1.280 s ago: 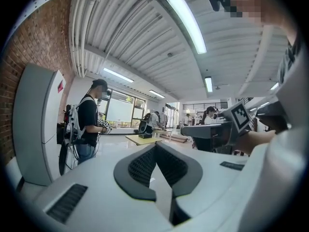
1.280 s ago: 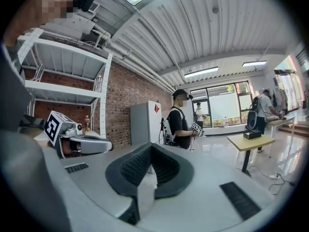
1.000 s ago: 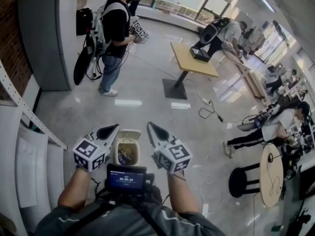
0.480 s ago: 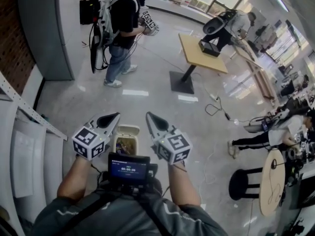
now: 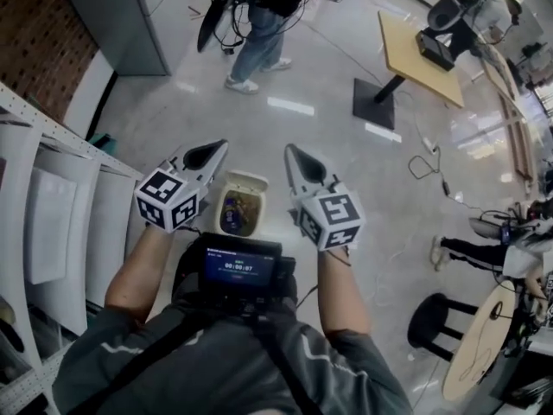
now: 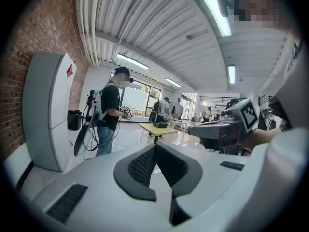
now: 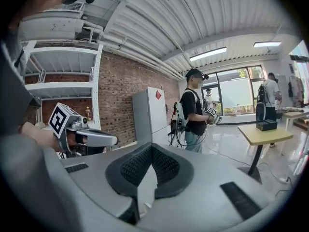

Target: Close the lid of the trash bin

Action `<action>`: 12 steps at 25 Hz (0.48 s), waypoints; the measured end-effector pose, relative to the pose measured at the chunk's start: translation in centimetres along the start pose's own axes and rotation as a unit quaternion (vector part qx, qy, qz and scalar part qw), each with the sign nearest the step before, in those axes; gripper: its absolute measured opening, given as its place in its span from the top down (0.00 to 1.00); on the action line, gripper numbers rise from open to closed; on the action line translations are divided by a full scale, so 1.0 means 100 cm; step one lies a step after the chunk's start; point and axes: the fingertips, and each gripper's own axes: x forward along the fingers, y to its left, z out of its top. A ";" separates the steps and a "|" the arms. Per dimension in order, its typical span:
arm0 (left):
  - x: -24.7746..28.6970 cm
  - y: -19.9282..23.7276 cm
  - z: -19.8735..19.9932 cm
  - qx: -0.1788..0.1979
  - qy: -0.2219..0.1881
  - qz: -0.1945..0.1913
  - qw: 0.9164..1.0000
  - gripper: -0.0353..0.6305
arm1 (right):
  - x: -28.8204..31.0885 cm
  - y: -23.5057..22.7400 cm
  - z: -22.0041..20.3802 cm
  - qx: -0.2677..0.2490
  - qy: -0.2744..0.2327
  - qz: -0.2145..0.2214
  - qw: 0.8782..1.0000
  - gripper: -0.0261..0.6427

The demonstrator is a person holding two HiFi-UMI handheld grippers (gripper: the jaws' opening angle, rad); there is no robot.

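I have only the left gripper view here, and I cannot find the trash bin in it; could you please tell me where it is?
Observer: In the head view the trash bin stands on the floor, seen between the left gripper and the right gripper.
Operator: Thank you. Is its top open?
Observer: Yes, it is open, and rubbish shows inside.
Operator: And how do the right gripper's jaws stand?
Observer: The right gripper view shows them together, with nothing between them.

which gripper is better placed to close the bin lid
Left, slightly: in the head view the open bin sits nearer the left gripper than the right gripper. Both are shut and empty.
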 end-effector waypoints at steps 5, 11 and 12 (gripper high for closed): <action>0.018 0.031 -0.030 -0.018 0.035 0.010 0.999 0.95 | 0.026 -0.018 -0.026 0.035 0.017 -0.013 0.999 0.95; 0.040 0.056 -0.065 -0.027 0.068 -0.004 0.997 0.95 | 0.058 -0.029 -0.075 0.065 0.064 -0.038 0.995 0.95; 0.044 0.058 -0.073 -0.030 0.074 -0.006 0.997 0.95 | 0.062 -0.031 -0.084 0.070 0.073 -0.042 0.994 0.95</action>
